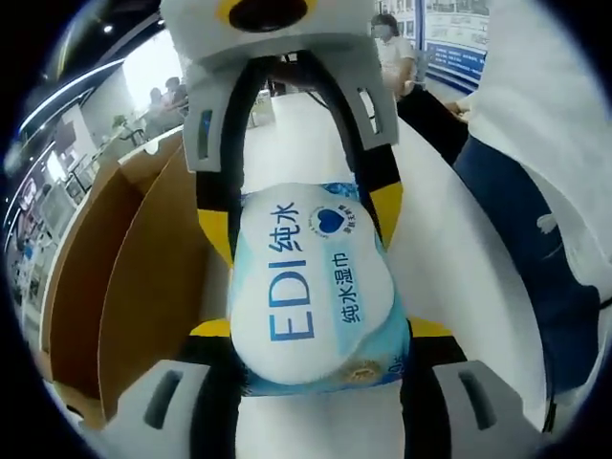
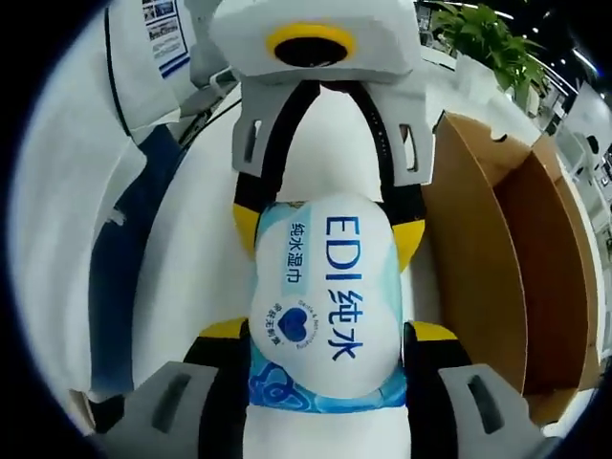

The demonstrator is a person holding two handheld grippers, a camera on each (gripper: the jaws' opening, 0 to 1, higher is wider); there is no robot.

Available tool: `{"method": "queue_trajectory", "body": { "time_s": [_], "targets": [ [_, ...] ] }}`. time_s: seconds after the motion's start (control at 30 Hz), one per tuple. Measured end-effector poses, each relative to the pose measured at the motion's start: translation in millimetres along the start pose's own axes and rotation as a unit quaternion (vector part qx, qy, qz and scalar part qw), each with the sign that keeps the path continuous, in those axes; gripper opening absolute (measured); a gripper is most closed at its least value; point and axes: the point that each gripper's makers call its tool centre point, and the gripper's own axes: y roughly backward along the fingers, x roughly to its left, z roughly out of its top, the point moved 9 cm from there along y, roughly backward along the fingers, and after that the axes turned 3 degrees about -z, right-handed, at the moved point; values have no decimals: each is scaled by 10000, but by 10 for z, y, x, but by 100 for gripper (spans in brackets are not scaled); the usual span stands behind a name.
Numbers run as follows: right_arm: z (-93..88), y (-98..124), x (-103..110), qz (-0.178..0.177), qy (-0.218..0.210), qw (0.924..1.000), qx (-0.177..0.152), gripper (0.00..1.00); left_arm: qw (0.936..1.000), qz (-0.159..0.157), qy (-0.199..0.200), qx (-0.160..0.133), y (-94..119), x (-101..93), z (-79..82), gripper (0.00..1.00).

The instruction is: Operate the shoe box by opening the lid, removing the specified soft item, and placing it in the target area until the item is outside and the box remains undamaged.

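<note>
A soft pack of wet wipes (image 1: 311, 292), white and light blue with "EDI" printed on it, hangs above the white table between both grippers. My left gripper (image 1: 320, 330) is shut on its near end, the yellow jaw tips pressing each side. My right gripper (image 1: 301, 215) faces it from the top of the view and is shut on the far end. In the right gripper view the same pack (image 2: 325, 296) sits in my right gripper (image 2: 328, 332), with the left gripper (image 2: 327, 228) clamped on it opposite. The brown cardboard shoe box (image 1: 124, 277) stands open beside the pack.
The open box (image 2: 497, 258) shows bare brown inner walls. A person in a white top and dark blue trousers (image 1: 535, 239) stands close to the table (image 1: 449, 239). Other people are in the background (image 1: 387, 43). A green plant (image 2: 488, 38) stands behind.
</note>
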Motion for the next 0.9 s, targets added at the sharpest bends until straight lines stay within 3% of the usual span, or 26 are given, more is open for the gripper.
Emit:
{"method": "queue_trajectory", "body": {
  "time_s": [0.23, 0.5, 0.63, 0.9],
  "targets": [
    [-44, 208, 34, -253, -323, 9992, 6, 74, 10000, -4, 1, 4, 1, 1, 1, 67],
    [-45, 640, 134, -699, -1139, 9904, -364, 76, 10000, 5, 3, 1, 2, -4, 1, 68],
    [4, 885, 158, -999, -1483, 9824, -543, 76, 10000, 16, 27, -14, -4, -4, -4, 68],
    [113, 1402, 206, -1464, -2310, 9586, -797, 78, 10000, 27, 26, 1, -17, -1, 10, 68]
  ]
}}
